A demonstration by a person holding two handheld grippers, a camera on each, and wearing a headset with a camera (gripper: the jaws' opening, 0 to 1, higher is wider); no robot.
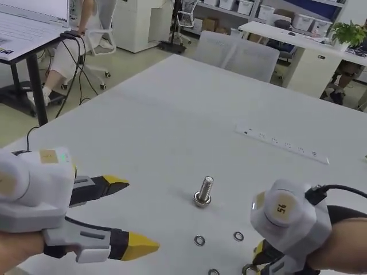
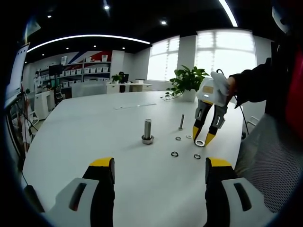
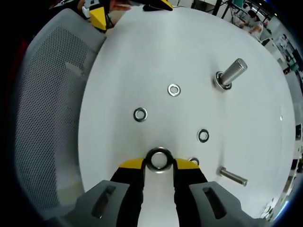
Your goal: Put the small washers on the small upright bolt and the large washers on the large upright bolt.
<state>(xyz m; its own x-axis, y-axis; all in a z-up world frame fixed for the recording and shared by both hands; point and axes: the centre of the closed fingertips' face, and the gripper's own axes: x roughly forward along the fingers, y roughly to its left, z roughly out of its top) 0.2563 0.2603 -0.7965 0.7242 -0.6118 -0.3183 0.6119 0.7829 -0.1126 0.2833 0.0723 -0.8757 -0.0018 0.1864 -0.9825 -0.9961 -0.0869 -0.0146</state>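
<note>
Right gripper view: right tongs [image 3: 159,164] clenched on a washer [image 3: 159,151], prob. a large one, ring held flat w/ its hole facing the worktop [image 3: 118,56]. Large bolt [image 3: 230,73] stands upright, up and to the right of the tips here, well apart. Small bolt [image 3: 232,176] sits nearer, low right. So the carry looks like: across to the big shank, hole over its top, then down along its axis. Left tongs [image 2: 160,165] released, empty, on the bolt's other side. Loose washers [image 3: 140,114] lie flat nearby.
</note>
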